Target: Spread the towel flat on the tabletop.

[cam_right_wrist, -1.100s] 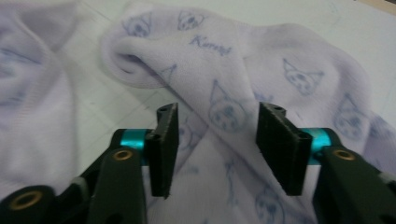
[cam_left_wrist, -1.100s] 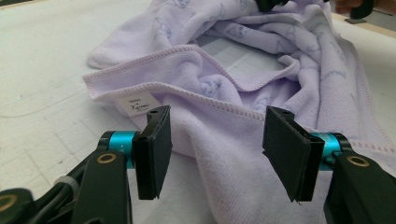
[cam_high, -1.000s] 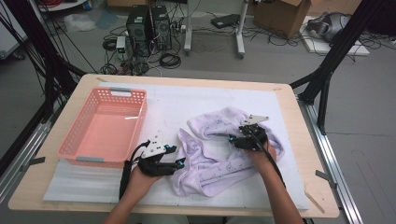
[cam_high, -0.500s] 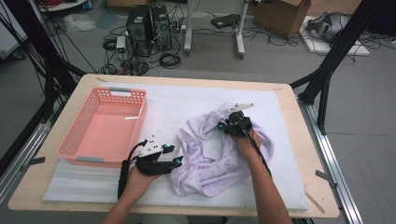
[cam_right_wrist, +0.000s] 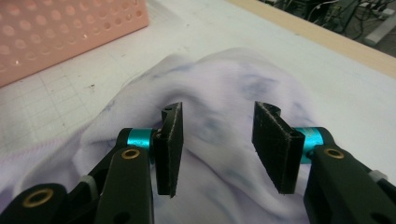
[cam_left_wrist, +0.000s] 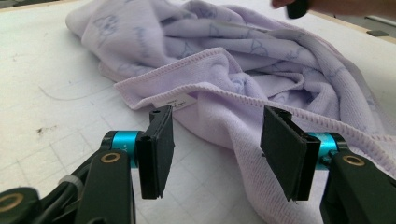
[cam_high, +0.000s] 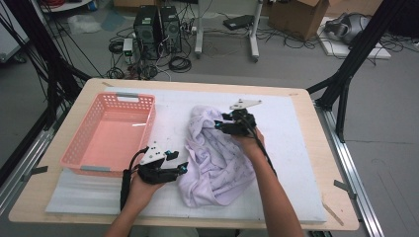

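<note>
A crumpled lilac towel (cam_high: 217, 158) lies in a heap on the white mat (cam_high: 296, 148) in the middle of the table. My left gripper (cam_high: 182, 168) rests at the towel's near left edge, jaws open; in the left gripper view the towel's hemmed edge with its white label (cam_left_wrist: 175, 100) lies just past the open jaws of my left gripper (cam_left_wrist: 217, 140). My right gripper (cam_high: 217, 126) hovers over the towel's far end, open. In the right gripper view the bunched towel (cam_right_wrist: 219, 93) fills the space under my right gripper (cam_right_wrist: 217, 140), nothing pinched.
A pink plastic basket (cam_high: 89, 148), with nothing in it, stands on the left of the mat; its perforated wall (cam_right_wrist: 70, 32) shows in the right gripper view. Bare mat lies right of the towel. Black frame legs, cables and computer boxes stand on the floor beyond the table.
My right gripper has moved away from me and leftwards across the towel to its far end. The towel is bunched narrower and more to the left. The left gripper has barely moved.
</note>
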The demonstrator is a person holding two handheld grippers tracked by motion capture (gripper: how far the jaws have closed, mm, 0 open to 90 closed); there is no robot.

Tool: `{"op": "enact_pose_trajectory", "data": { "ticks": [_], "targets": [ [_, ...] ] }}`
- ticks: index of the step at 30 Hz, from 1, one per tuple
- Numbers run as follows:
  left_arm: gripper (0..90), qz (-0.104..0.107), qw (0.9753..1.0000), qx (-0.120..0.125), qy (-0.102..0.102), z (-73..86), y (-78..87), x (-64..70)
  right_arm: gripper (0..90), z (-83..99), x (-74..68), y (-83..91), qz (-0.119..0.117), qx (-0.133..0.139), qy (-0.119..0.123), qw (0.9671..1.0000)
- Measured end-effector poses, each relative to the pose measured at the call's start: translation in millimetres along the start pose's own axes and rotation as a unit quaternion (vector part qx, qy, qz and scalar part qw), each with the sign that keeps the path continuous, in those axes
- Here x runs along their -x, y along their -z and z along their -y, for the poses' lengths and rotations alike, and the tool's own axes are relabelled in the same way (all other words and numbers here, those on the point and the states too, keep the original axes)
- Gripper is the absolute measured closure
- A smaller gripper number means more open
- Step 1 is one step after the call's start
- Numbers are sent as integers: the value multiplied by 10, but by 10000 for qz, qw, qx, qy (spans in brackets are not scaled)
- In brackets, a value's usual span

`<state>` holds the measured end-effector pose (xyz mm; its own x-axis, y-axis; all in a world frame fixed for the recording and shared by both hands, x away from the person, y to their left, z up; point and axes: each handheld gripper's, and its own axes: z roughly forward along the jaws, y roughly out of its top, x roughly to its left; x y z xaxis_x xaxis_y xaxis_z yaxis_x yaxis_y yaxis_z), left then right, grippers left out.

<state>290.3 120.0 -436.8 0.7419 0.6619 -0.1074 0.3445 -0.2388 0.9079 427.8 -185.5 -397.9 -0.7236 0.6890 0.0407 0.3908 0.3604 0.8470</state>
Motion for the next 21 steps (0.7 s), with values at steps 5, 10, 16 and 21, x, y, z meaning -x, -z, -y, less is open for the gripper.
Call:
{"op": "enact_pose_trajectory", "data": {
  "ticks": [5, 10, 16, 21],
  "targets": [
    [445, 0, 10000, -22, -64, -55, -61, -4, 522, 132, 130, 393, 484, -147, 84, 9987],
    [445, -50, 9999, 42, -115, -120, -159, -22, 463, 558, 229, 764, 842, -632, -213, 9942],
    [422, -75, 9996, -100, -252, -219, -325, -24, 434, 934, 251, 957, 907, -702, -769, 9904],
    [392, -13, 9991, -162, -382, -380, -501, -34, 434, 1054, 160, 1053, 945, -693, -824, 9897]
  ]
}}
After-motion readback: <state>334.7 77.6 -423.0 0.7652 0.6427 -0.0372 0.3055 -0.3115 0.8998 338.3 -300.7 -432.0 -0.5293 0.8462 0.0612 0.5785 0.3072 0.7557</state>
